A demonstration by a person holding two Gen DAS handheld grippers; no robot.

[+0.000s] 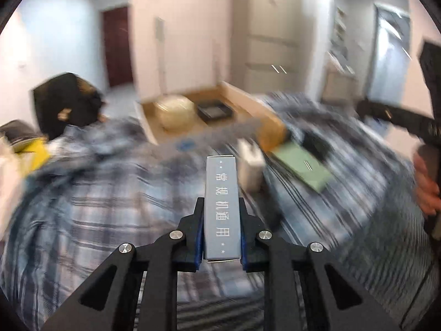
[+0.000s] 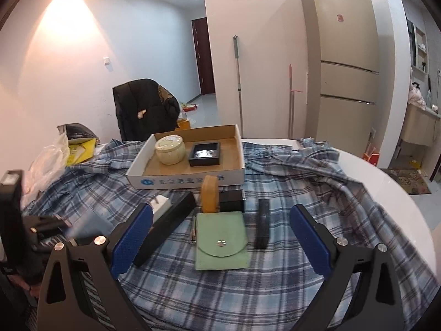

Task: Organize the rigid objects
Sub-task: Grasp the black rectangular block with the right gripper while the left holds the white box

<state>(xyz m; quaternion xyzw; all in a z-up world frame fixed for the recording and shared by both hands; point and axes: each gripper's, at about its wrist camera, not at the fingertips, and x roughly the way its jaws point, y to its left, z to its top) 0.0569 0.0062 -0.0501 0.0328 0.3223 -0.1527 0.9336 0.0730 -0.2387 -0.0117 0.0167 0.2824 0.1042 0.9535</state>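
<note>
Carrying step: left claw [image 1: 222, 230] gripping grey box [image 1: 221, 201], low in the middle of the frame. Right claw [image 2: 220, 244] gaping wide, grasping nothing. Next, needing lowering into cardboard tray [image 1: 271, 127], upper middle.

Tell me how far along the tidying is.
Two things already sit in the cardboard tray: a cream jar and a black dish. The left tongs grip a grey box. The right tongs are open. A green pouch, long black box, orange block and others remain on the cloth.
</note>
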